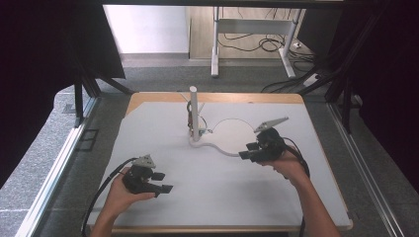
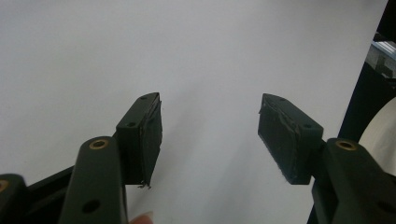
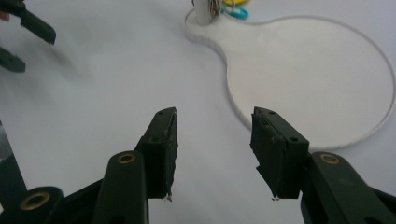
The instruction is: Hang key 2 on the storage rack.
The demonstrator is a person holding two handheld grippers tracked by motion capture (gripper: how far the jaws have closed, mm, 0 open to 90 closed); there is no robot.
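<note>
I see my right gripper [image 1: 249, 150] above the white table cover [image 1: 207, 187], near the right side of the white belt [image 1: 225, 148] that lies there in a loop. Its jaws stand apart with nothing between them. In the right gripper view the jaws point toward the near edge of the loop [image 3: 238, 112], but they do not touch it; the pads [image 3: 168, 149] are bare.

The belt starts at the foot of the upright white post [image 1: 194, 113] in the middle of the table and makes one round loop to the right of it. Some small coloured rings [image 3: 236, 9] sit at the base of the post.

My left gripper [image 1: 160, 181] is at the near left of the table, well apart from the belt. Its jaws are wide apart and empty, over plain white cover [image 2: 196, 60].
</note>
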